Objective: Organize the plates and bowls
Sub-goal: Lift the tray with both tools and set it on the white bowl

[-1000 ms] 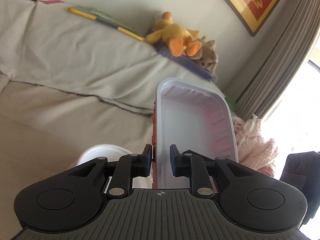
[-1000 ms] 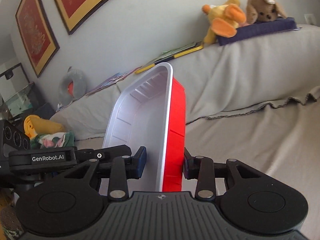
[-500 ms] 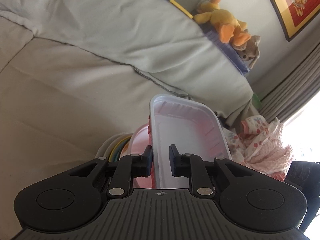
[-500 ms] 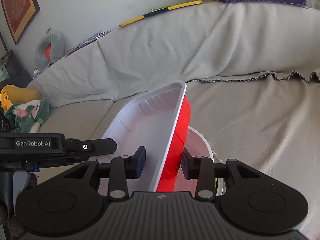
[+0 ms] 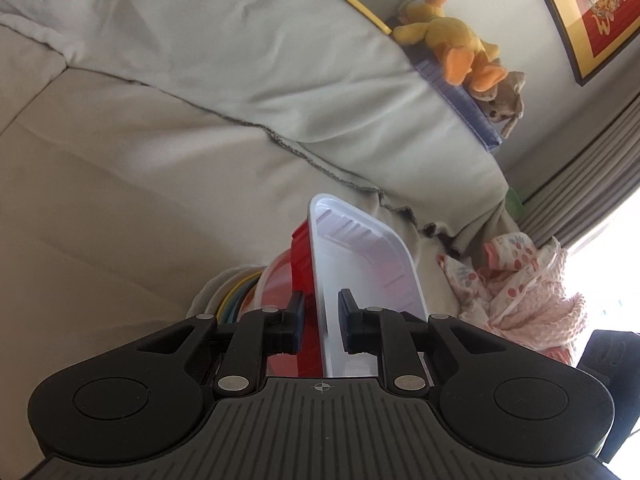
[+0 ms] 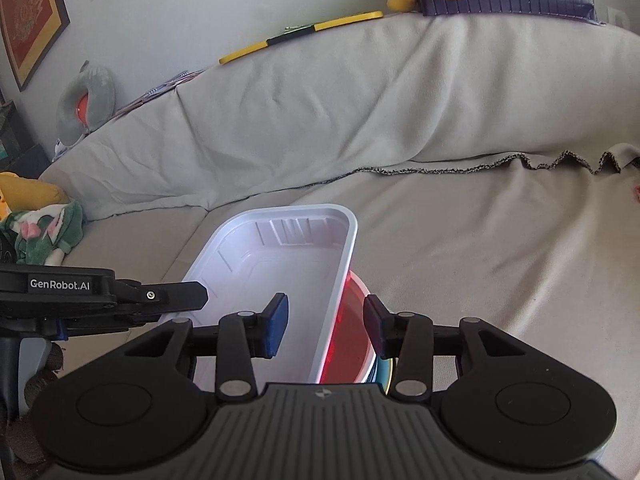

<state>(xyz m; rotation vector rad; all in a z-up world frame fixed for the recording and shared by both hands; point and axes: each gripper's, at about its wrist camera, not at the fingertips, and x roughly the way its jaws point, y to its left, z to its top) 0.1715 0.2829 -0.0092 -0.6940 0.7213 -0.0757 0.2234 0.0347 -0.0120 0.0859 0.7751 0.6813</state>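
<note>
A rectangular tray, white inside and red outside [image 5: 360, 264] [image 6: 280, 264], rests on a stack of bowls and plates [image 5: 240, 292] [image 6: 356, 344] on the sofa seat. My left gripper [image 5: 320, 320] straddles the tray's left wall with both pads a little off it. My right gripper [image 6: 326, 324] is open wide around the tray's right wall, touching nothing. The stack shows a red bowl, coloured plate rims and a white bowl below; most of it is hidden by the tray.
A grey cloth covers the sofa [image 6: 440, 120]. Plush toys [image 5: 452, 48] and books sit on the sofa back. A pink cloth bundle [image 5: 528, 280] lies to the right, a green and yellow toy pile [image 6: 36, 220] to the left.
Both grippers lowered the tray from upright in the air down onto the stack. Both jaws then spread, the right one widely, and the tray lies flatter.
</note>
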